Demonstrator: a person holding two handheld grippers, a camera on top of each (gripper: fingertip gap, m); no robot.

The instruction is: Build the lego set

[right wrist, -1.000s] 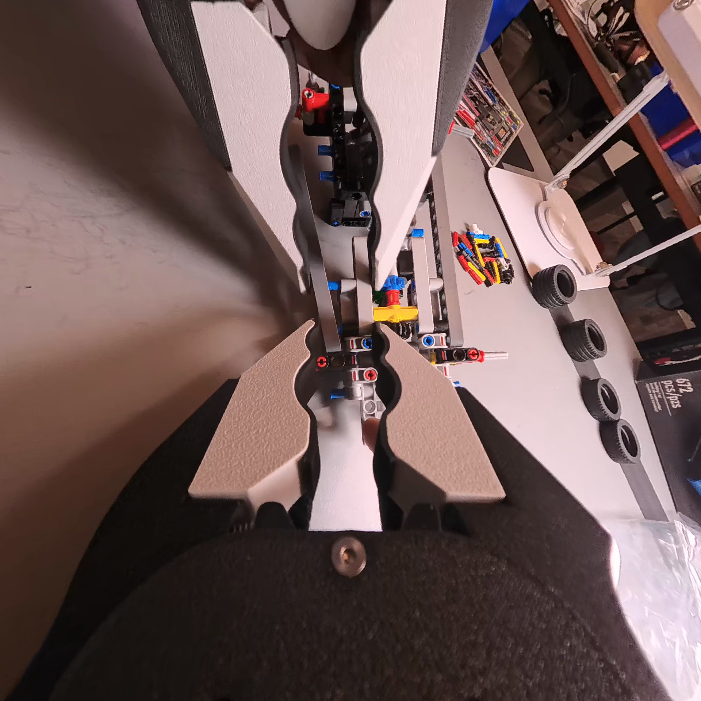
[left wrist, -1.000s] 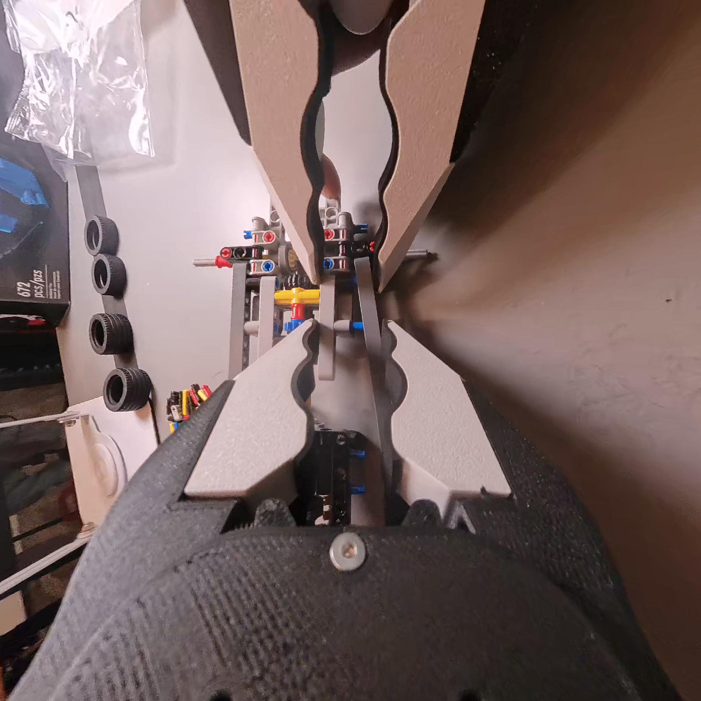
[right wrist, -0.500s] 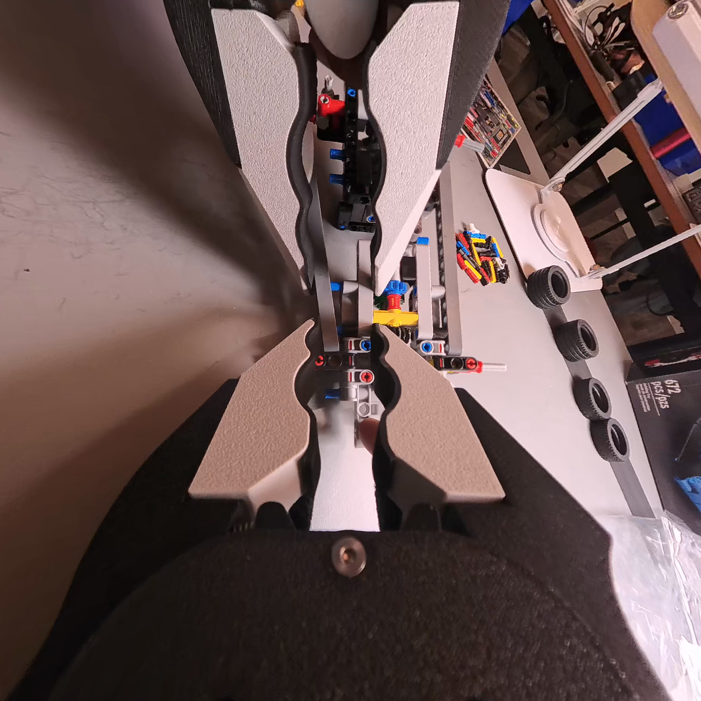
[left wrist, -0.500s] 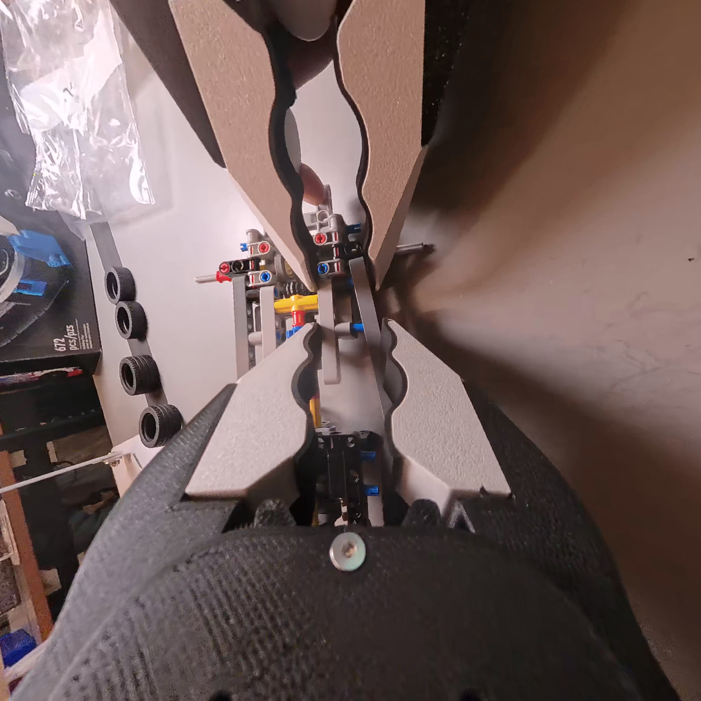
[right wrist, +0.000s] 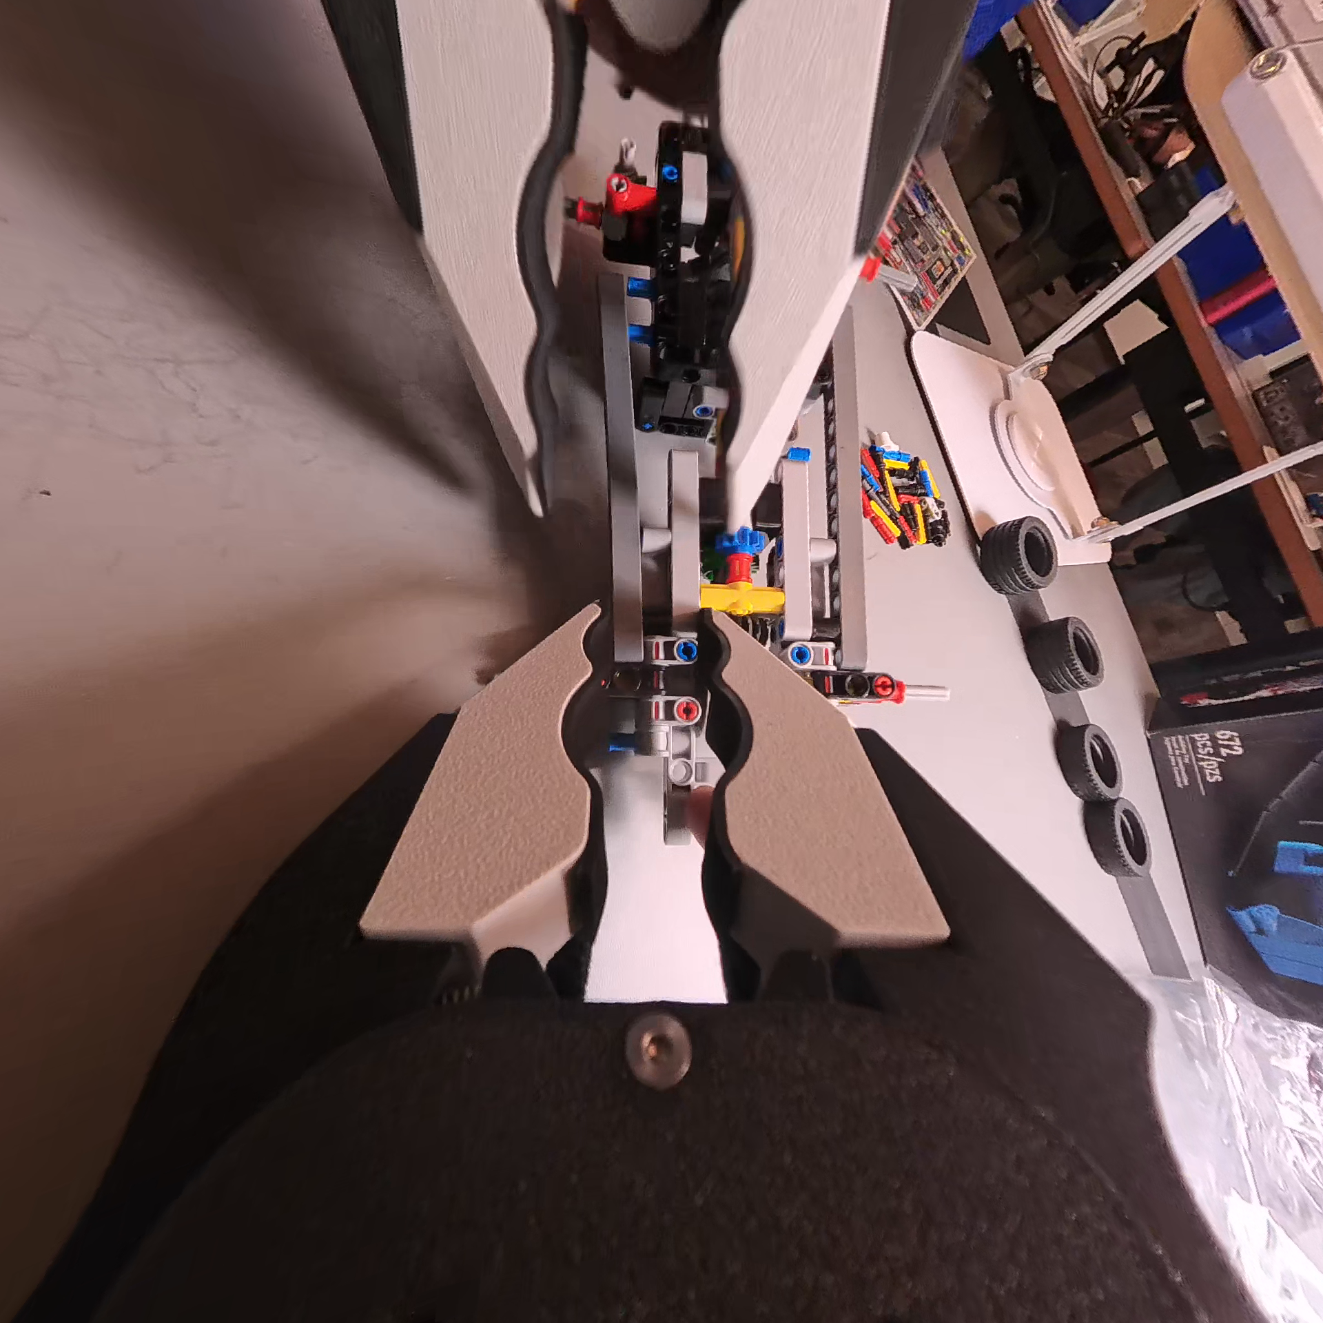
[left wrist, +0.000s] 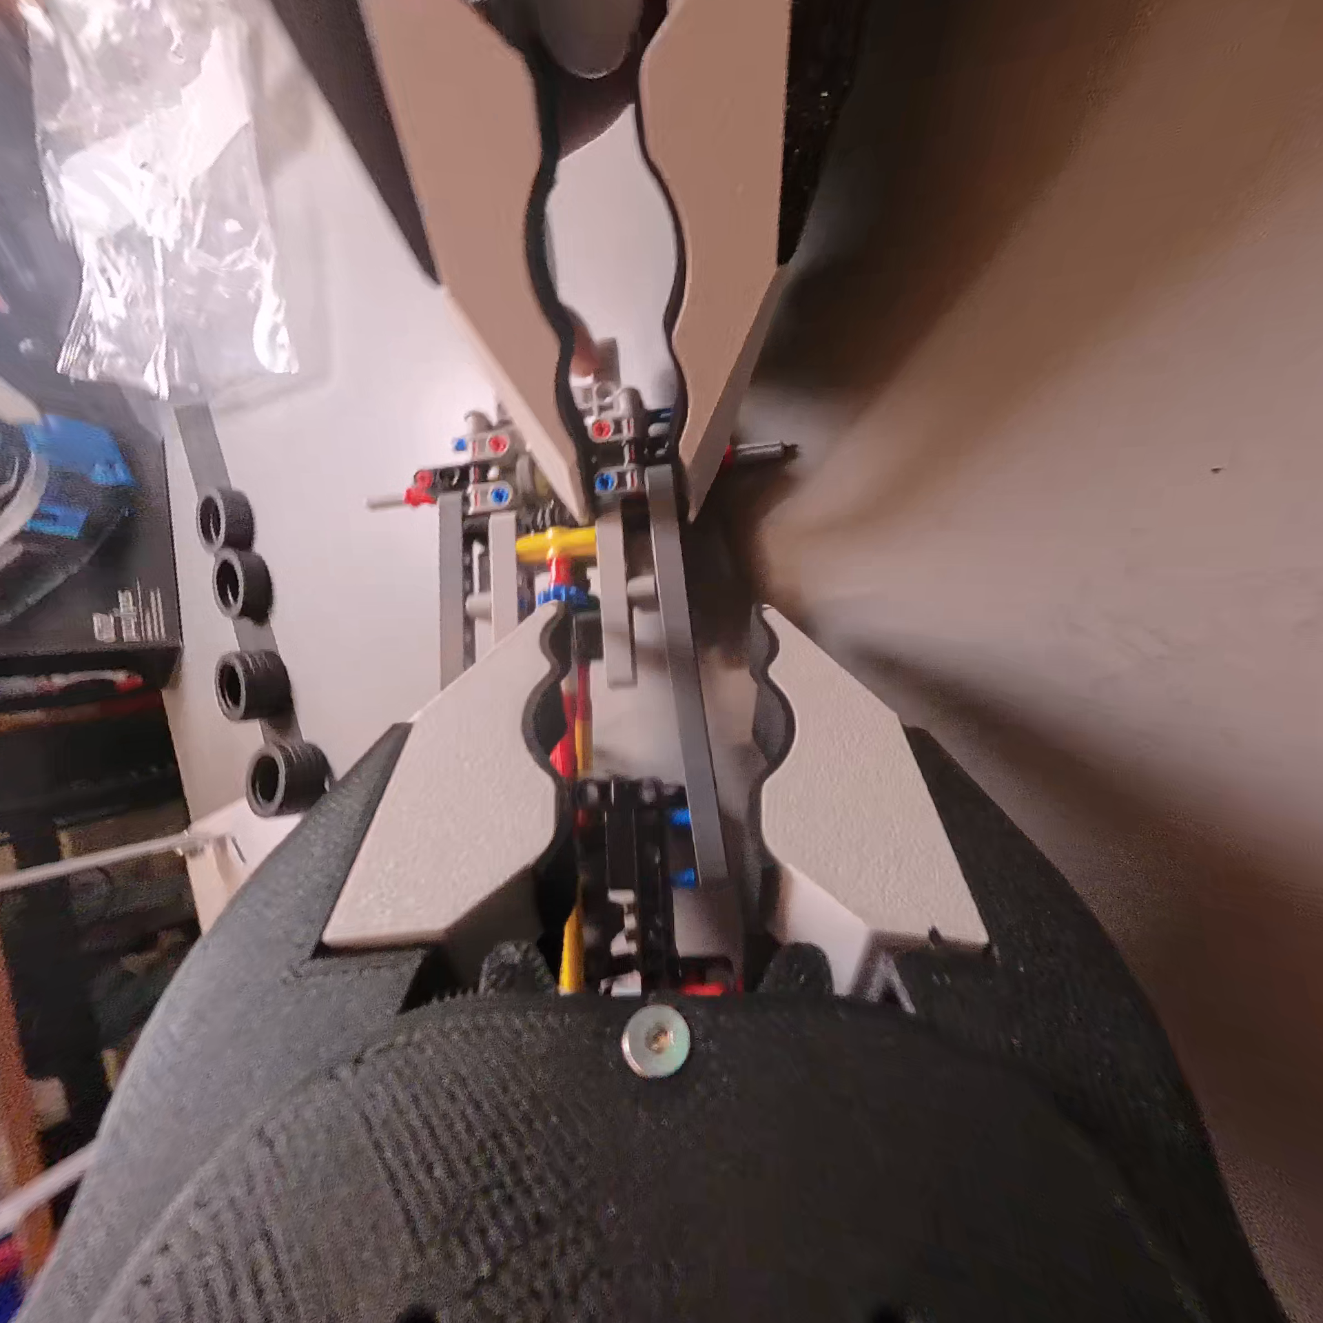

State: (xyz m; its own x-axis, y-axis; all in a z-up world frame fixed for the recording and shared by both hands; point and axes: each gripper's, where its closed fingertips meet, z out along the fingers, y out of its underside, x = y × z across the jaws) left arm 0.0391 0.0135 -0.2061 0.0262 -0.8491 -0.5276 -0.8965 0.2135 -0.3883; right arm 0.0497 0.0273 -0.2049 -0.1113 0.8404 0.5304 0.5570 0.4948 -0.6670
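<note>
Two grey beams on lego frame (right wrist: pixel 648 501), yellow axle, blue pins

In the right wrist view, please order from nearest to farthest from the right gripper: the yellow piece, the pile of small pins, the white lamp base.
From the right gripper:
1. Yellow piece, just right of the tips.
2. Pile of small pins, farther right on the table.
3. White lamp base, beyond the pile.

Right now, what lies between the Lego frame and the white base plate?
A heap of loose coloured pins lies between the Lego frame and the white base plate; the right wrist view shows it.
</note>
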